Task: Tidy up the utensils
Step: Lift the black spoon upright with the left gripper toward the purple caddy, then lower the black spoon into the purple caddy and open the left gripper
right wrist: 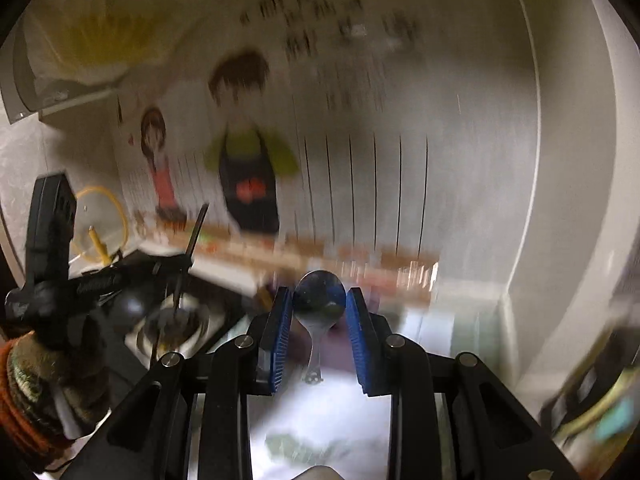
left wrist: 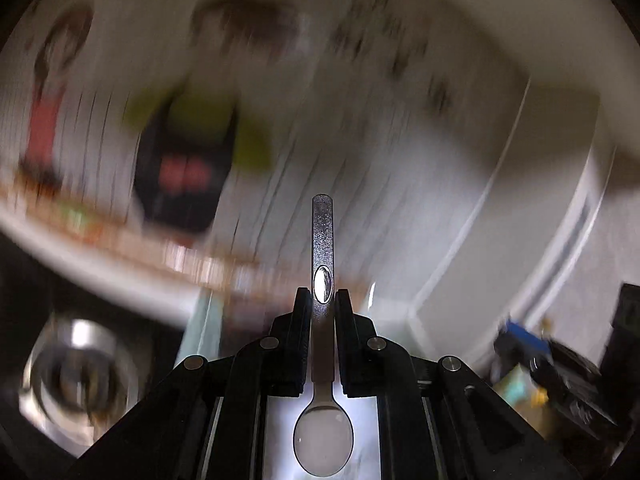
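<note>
Shiny steel spoon (left wrist: 322, 312), bowl rearward

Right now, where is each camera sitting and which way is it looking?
Left wrist view: sits on the left tool, looking along black fingers shut on a shiny metal spoon with a flat speckled handle, toward a blurry cartoon wall poster.
Right wrist view: sits on the right tool, looking along blue pads gripping a second spoon's round metal bowl, toward that poster; the left tool shows at left.
Shared: the poster and the left tool.
</note>
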`<state>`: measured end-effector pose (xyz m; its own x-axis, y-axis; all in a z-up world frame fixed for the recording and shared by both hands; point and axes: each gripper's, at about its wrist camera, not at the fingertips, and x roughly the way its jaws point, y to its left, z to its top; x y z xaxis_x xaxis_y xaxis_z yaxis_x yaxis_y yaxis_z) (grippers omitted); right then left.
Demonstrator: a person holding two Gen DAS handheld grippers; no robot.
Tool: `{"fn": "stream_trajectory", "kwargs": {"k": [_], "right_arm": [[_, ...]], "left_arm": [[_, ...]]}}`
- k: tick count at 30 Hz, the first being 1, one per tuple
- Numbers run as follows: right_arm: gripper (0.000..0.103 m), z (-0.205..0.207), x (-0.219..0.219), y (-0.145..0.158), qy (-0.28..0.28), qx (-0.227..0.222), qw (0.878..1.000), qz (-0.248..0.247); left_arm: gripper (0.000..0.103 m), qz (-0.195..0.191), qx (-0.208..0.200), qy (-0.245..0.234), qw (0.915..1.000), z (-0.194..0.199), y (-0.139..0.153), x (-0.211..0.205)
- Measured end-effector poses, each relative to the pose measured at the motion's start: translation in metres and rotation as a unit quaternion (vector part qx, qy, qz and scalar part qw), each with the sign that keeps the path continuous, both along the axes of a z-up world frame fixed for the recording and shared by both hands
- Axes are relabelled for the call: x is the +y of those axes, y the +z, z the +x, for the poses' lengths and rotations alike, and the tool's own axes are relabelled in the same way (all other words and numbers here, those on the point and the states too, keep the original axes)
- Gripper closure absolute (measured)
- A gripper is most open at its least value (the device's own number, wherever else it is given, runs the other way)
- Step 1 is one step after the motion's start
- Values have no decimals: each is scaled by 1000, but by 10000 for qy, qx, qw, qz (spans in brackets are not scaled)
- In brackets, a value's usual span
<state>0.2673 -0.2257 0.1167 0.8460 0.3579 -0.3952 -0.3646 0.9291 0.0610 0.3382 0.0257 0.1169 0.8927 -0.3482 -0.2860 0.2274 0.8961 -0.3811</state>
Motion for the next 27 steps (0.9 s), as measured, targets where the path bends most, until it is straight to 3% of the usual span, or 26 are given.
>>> {"fn": "stream_trajectory", "kwargs": {"k": [3, 7, 10, 14, 18, 23, 27], "right_arm": [[77, 21, 7, 41, 33, -191, 9997, -136], [77, 51, 12, 46, 22, -180, 9994, -293], [77, 74, 13, 28, 37, -2, 9995, -309], [77, 103, 14, 1, 57, 318, 9991, -271], [77, 127, 12, -24, 84, 647, 9977, -162], [77, 142, 17, -53, 251, 1035, 9942, -120], [77, 149, 19, -72, 332, 1378, 9897, -177]], "left_arm": [[91, 234, -490, 372, 9978, 27, 16, -5], [91, 425, -399, 856, 9946, 64, -7, -12], [91, 570, -402, 1172, 9907, 76, -34, -14], [91, 528, -196, 1122, 9921, 96, -56, -18], [91, 755, -172, 1203, 9897, 111, -74, -36], [91, 913, -78, 1096, 9897, 108, -95, -43], [91, 718, 269, 979, 9922, 96, -115, -35]]}}
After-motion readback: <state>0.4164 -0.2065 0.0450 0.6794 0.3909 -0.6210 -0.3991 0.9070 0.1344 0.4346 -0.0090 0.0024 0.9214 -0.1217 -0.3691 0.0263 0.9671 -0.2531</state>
